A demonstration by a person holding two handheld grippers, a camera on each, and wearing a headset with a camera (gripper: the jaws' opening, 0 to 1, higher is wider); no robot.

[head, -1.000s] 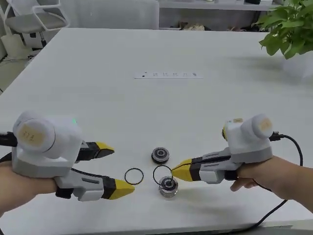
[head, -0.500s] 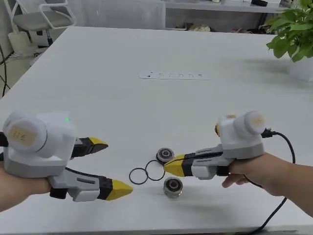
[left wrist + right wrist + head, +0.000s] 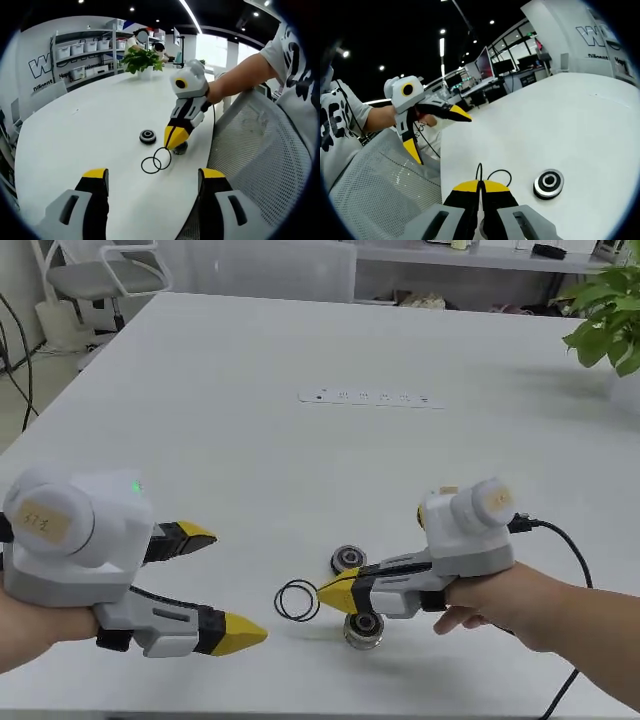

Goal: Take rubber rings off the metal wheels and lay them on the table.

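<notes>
Rubber ring in right hand-held gripper

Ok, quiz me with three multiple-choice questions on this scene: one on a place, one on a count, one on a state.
1. In the head view, where are the rings? A. left of the wheels B. right of them C. on top of them
2. How many wheels are on the table? A. one B. two C. four
3. How is the left gripper? A. shut on a ring B. shut on a wheel C. open, holding nothing
Answers: 1 A, both rings are left of both wheels. 2 B, one wheel lies on each side of the right gripper. 3 C, its jaws stand apart with nothing between them.
</notes>
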